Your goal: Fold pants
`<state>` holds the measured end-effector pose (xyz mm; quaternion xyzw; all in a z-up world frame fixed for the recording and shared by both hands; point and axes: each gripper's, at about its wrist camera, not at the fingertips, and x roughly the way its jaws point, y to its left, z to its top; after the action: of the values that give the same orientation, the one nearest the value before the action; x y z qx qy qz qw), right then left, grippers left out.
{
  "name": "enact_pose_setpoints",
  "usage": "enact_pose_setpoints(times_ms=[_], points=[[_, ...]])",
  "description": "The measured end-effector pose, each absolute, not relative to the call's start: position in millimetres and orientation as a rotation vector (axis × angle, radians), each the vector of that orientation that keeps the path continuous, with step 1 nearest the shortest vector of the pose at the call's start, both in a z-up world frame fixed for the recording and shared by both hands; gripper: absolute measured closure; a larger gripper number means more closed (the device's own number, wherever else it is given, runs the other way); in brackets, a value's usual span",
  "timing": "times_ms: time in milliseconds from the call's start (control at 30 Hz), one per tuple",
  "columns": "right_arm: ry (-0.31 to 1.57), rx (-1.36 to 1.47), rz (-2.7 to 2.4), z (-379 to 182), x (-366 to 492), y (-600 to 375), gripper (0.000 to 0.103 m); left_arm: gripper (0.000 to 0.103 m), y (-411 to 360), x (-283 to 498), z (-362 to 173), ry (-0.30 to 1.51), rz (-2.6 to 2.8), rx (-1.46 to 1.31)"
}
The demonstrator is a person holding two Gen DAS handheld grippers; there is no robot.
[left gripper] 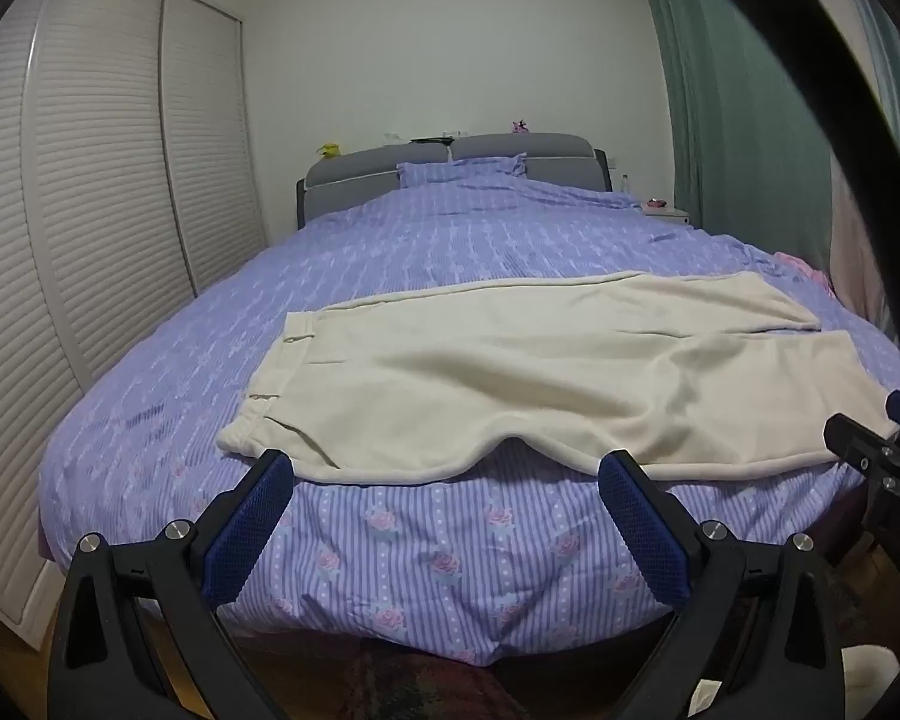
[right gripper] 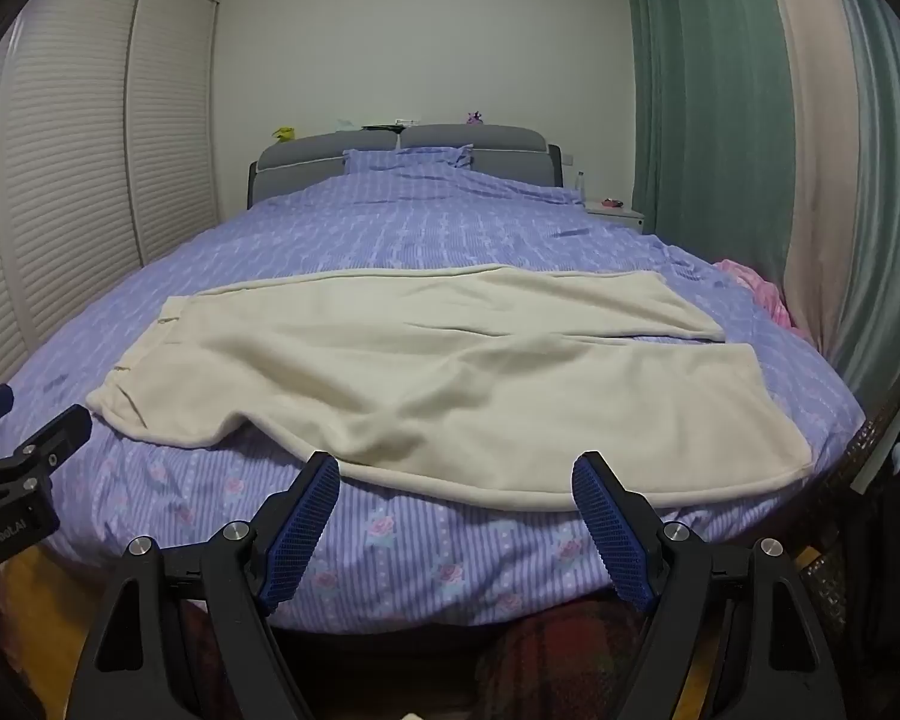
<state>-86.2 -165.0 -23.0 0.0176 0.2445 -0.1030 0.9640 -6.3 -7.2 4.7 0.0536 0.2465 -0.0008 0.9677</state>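
In the left wrist view, the left gripper (left gripper: pixel 444 468) hung with its jaws spread wide and empty just short of the near edge of the cream pants (left gripper: pixel 540 372), which lay flat across the foot of the bed (left gripper: pixel 438 546), waistband to the left and legs running right; the right gripper (left gripper: pixel 870 456) showed at the right edge. In the right wrist view, the right gripper (right gripper: pixel 456 474) likewise stood with jaws apart, holding nothing, just before the pants' (right gripper: pixel 450 372) near hem on the striped purple cover (right gripper: pixel 390 228).

Cream pants (left gripper: pixel 510 384) unfolded, flat across bed (left gripper: pixel 390 540) foot; waistband left, 2 legs right, near hem overhanging edge.
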Motion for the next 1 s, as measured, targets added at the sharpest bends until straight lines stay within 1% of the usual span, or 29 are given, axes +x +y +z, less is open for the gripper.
enact_pose_setpoints(times_ms=[1000], points=[[0.498,0.03,-0.203,-27.2,-82.1,-164.1,0.022,0.0,-5.4,-6.1,-2.2,0.5,-0.004,0.111]])
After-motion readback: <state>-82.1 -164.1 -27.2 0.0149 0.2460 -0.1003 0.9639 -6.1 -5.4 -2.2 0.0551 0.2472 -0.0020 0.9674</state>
